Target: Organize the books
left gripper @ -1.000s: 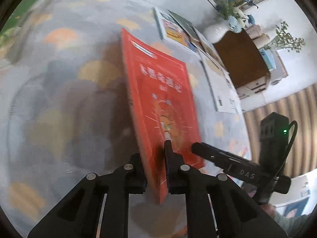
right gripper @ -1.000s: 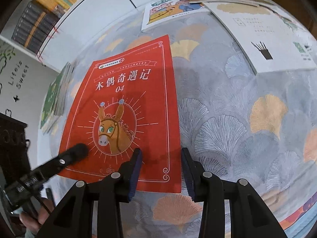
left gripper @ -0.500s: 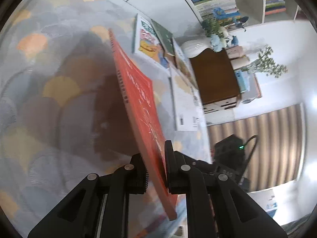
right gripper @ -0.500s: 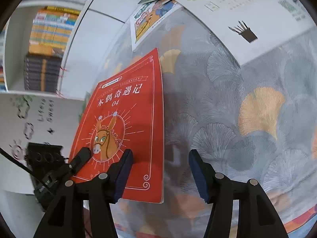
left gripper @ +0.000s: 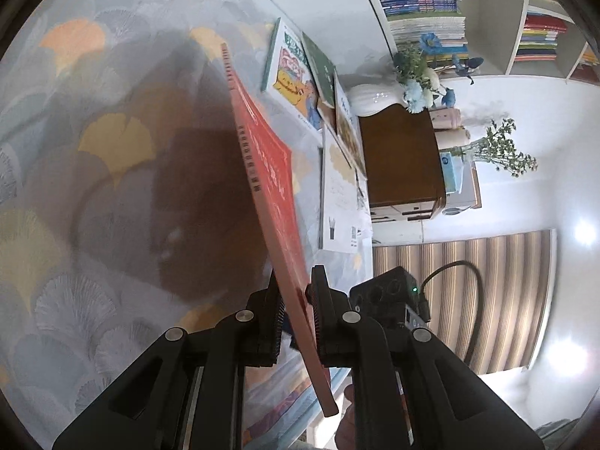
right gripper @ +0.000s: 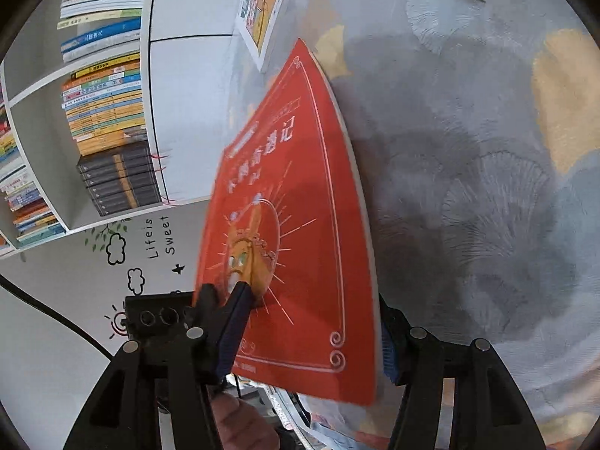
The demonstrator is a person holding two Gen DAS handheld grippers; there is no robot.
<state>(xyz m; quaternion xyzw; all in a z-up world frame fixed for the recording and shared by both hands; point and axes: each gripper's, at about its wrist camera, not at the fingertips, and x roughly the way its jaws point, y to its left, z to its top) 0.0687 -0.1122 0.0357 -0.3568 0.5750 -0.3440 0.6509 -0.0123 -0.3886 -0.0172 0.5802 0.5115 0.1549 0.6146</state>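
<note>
Ginkgo-patterned grey carpet (left gripper: pixel 93 195) lies below as we lift the thin red donkey-cover book (right gripper: pixel 300 225) on edge, our left gripper (left gripper: pixel 296 322) clamped on it; our right gripper (right gripper: pixel 311 337), jaws closing around its lower edge, likely takes over for shelving.

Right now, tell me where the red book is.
The red book is lifted on edge over the patterned cloth, pinched near its bottom corner by the left gripper. In the right wrist view it sits between the closing right gripper's fingers.
</note>
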